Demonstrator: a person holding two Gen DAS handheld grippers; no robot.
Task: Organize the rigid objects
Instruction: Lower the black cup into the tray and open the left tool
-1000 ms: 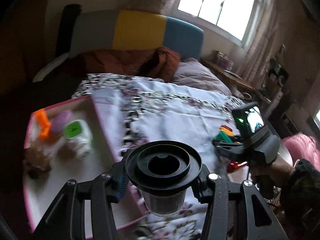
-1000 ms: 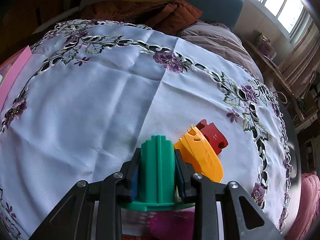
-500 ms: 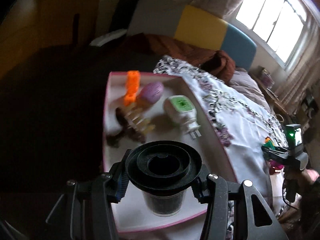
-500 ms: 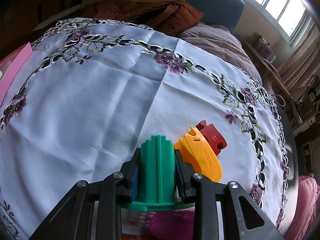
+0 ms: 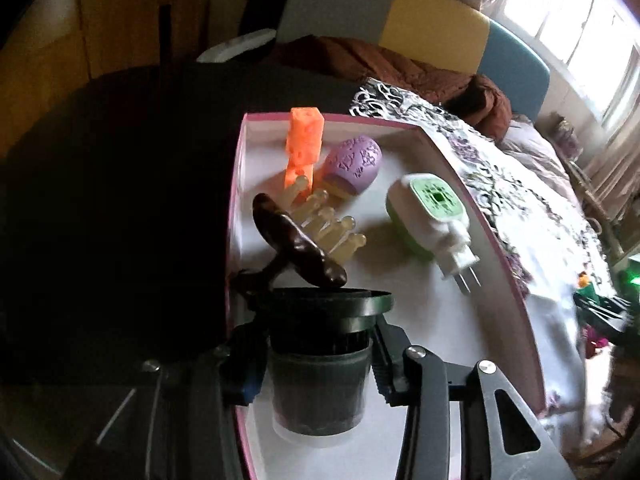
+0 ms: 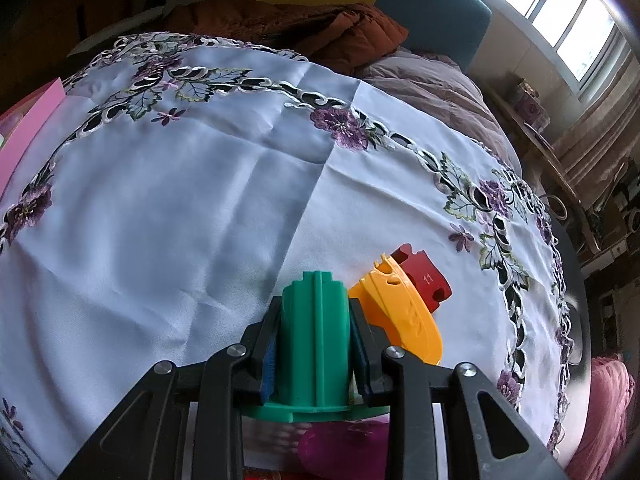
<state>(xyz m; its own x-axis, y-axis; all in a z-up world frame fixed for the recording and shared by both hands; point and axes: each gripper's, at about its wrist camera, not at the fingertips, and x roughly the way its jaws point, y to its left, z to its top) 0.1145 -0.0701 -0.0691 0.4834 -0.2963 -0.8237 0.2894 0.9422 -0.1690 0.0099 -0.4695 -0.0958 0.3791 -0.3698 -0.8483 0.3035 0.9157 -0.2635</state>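
My left gripper hangs low over the near end of the pink-rimmed white tray. A clear cup with a black lid sits between its closing jaws, and the pads press on its body under the lid. In the tray lie an orange block, a purple egg-shaped piece, a green-and-white plug-in device and a brown handle with pale prongs. My right gripper is shut on a green ribbed piece standing on the embroidered tablecloth.
A yellow curved piece and a red notched piece lie just right of the green one. A magenta object sits below the fingers. The tray's pink corner shows at far left. A brown jacket lies on the chair behind.
My left gripper swung left from the tablecloth to over the tray and sank toward it. The cup now shows side-on instead of lid-first. The right gripper kept still.
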